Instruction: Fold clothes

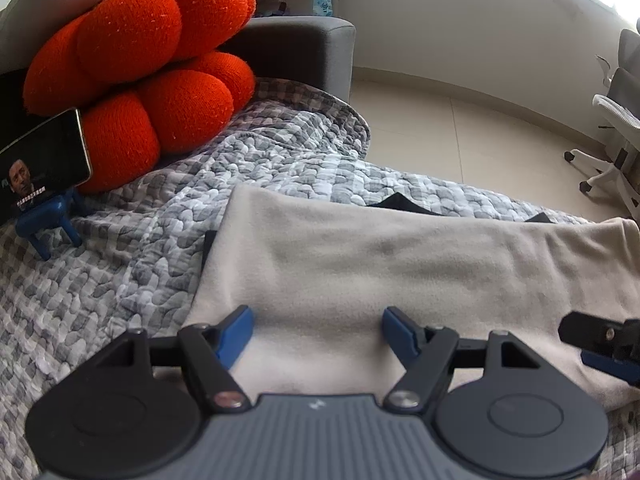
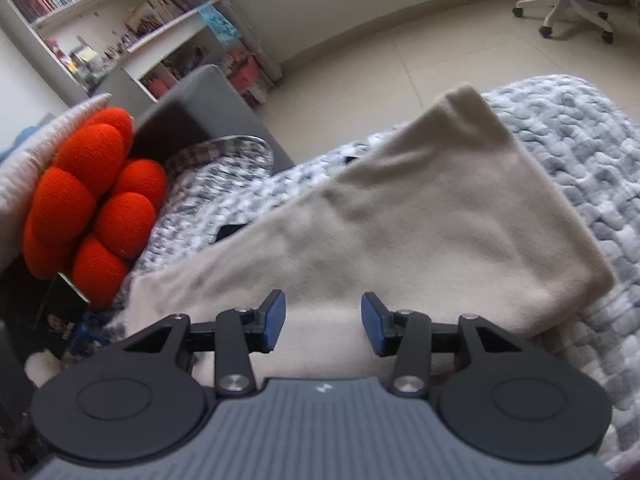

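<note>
While both tongs hover over the folded beige fleece garment (image 1: pixel 400 264), which lies on the grey pebble-patterned quilt (image 1: pixel 120 248), neither grips anything. Set wide, the left gripper (image 1: pixel 317 330) has cloth below its blue pads. With jaws about half apart, the right gripper (image 2: pixel 323 322) is likewise empty. Beyond the left gripper's left finger sits a lobed orange knitted cushion (image 1: pixel 152 64).

Both wrist cameras hung close above the beige garment (image 1: pixel 400 272), tilted downward across it. The left faced the red cushion (image 1: pixel 148 68) nearby; both shared garment and cushion.
</note>
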`<control>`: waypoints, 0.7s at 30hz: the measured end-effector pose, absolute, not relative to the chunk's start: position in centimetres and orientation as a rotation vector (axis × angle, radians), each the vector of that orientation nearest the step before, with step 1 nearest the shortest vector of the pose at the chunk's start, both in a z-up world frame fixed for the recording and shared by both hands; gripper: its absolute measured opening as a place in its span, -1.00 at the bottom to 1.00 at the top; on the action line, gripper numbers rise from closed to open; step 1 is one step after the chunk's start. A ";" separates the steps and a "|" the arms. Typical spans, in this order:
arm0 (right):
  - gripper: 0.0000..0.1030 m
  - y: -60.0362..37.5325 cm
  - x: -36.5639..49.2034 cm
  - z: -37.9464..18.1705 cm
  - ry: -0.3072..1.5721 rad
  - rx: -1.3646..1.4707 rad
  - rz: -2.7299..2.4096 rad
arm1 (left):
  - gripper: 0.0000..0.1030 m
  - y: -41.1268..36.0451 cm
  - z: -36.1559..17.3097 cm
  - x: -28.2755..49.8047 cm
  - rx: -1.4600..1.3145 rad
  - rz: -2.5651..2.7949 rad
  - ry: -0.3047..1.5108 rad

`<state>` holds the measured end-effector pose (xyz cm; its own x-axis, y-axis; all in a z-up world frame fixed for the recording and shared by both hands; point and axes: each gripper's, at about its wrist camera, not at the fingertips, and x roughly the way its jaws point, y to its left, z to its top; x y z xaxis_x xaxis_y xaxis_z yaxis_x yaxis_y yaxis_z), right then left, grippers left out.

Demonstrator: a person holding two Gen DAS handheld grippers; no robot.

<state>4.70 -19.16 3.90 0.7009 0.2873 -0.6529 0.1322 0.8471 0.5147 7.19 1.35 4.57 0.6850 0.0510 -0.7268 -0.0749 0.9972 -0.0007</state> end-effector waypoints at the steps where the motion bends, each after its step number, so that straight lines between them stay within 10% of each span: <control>1: -0.10 -19.0 4.9 3.8 0.801 0.580 0.113 | 0.42 1.4 4.5 7.2 -0.030 0.069 0.813; 21: -0.02 -18.0 7.1 2.6 0.864 0.581 0.173 | 0.43 1.9 4.5 7.4 -0.045 0.050 0.829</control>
<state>7.13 -17.96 2.60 0.6468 0.3711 -0.6663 0.0857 0.8327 0.5470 7.42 1.93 4.45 0.6744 0.0269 -0.7378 -0.0620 0.9979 -0.0204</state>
